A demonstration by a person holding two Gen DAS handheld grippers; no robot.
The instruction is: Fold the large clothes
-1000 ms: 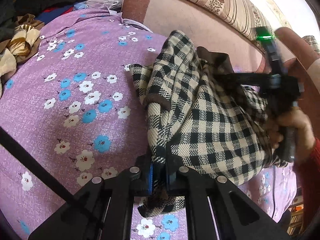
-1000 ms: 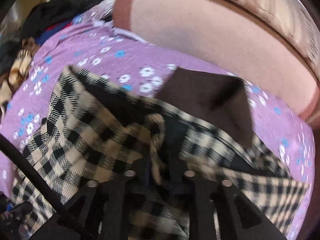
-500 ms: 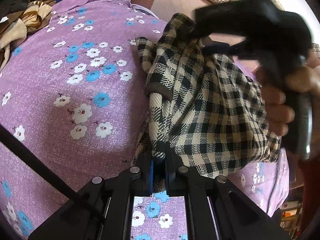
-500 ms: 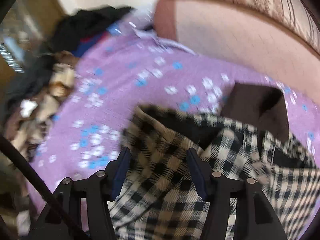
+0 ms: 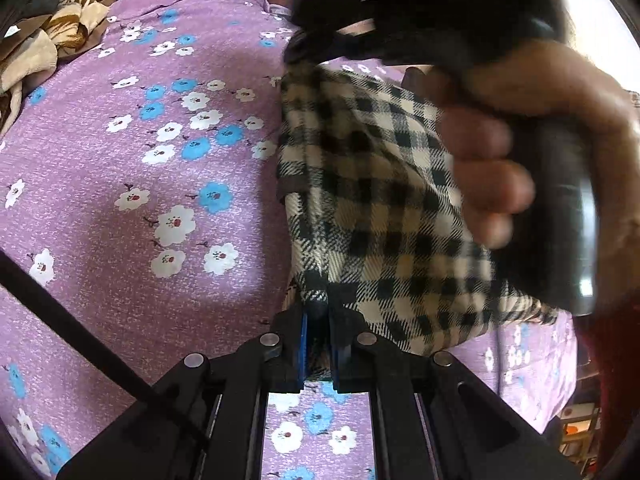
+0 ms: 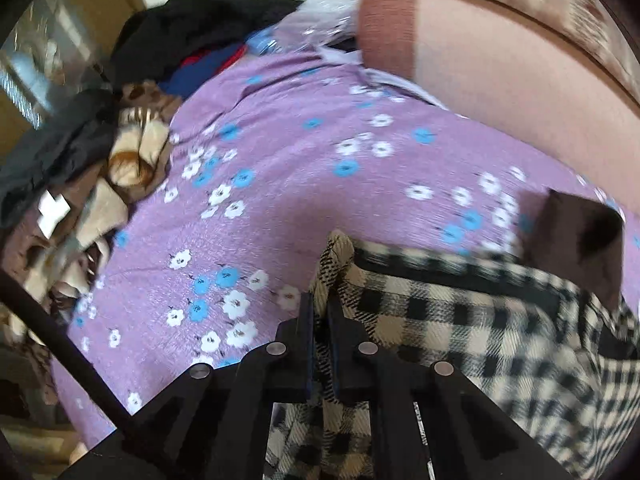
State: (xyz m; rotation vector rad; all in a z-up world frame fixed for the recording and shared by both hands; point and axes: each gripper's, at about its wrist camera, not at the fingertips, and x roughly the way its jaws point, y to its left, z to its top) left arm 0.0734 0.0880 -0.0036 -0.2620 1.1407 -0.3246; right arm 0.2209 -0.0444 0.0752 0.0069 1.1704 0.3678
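A black-and-cream checked garment [image 5: 384, 208] with brown trim lies bunched on a purple flowered bedsheet [image 5: 140, 184]. My left gripper [image 5: 318, 320] is shut on its lower edge. In the right wrist view the same checked garment [image 6: 480, 332] spreads to the right, a brown piece [image 6: 580, 240] of it at the far side. My right gripper [image 6: 320, 312] is shut on a folded corner of the cloth. A hand [image 5: 500, 160] holding the right tool fills the upper right of the left wrist view and hides part of the garment.
A heap of other clothes [image 6: 100, 184], brown, cream, black and blue, lies at the left and far end of the bed. A pink padded headboard [image 6: 500, 80] runs along the far right. Purple flowered sheet [image 6: 280, 200] lies bare between the heap and the garment.
My right gripper opened, moved left along the garment and shut on its corner. In the left wrist view the hand with the right tool came much closer. The left gripper kept its grip.
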